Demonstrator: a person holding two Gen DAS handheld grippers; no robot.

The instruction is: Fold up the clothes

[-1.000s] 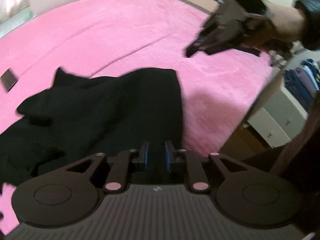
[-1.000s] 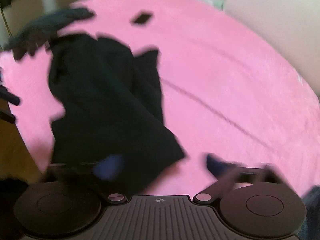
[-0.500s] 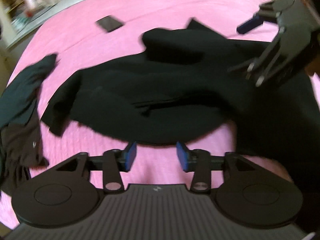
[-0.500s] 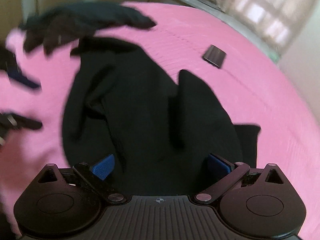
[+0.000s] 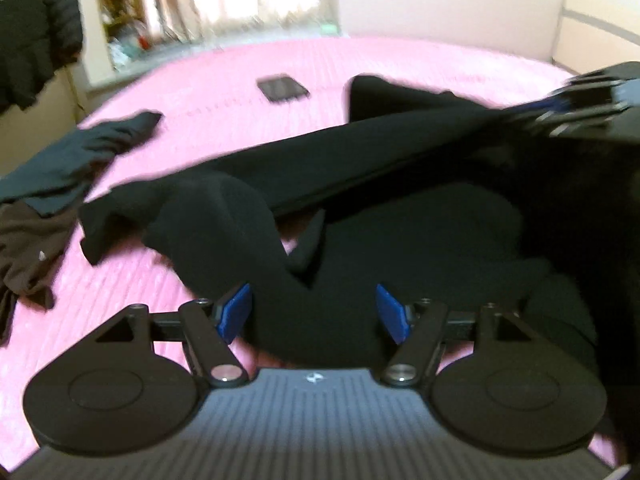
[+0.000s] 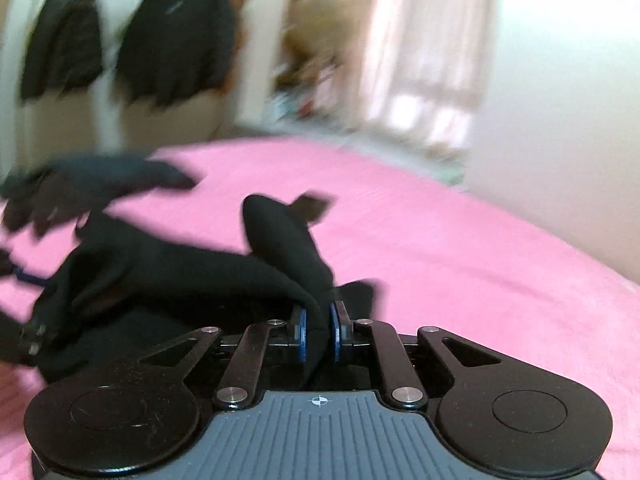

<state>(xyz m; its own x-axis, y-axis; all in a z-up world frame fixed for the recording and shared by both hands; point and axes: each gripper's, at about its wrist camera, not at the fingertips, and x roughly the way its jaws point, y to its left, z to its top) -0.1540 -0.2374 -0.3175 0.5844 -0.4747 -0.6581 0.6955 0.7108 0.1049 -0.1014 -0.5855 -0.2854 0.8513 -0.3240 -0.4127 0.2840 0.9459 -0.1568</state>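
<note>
A black garment [image 5: 360, 216] lies crumpled on the pink bed [image 5: 200, 92]. My left gripper [image 5: 314, 312] is open, its blue pads either side of a fold of the black cloth low over the bed. My right gripper [image 6: 318, 332] is shut on an edge of the same black garment [image 6: 192, 272] and lifts it, so the cloth stretches taut. In the left wrist view the right gripper [image 5: 568, 108] shows blurred at the upper right, holding that edge.
A dark teal garment [image 5: 76, 160] and a brown one [image 5: 28, 256] lie at the bed's left. A dark flat phone-like object [image 5: 282, 87] lies further back. Black jackets [image 6: 172, 36] hang on the wall. A window is behind.
My right gripper closed on the black garment's edge and raised it. My left gripper opened wider and moved in over the cloth. Both views tilted up toward the room.
</note>
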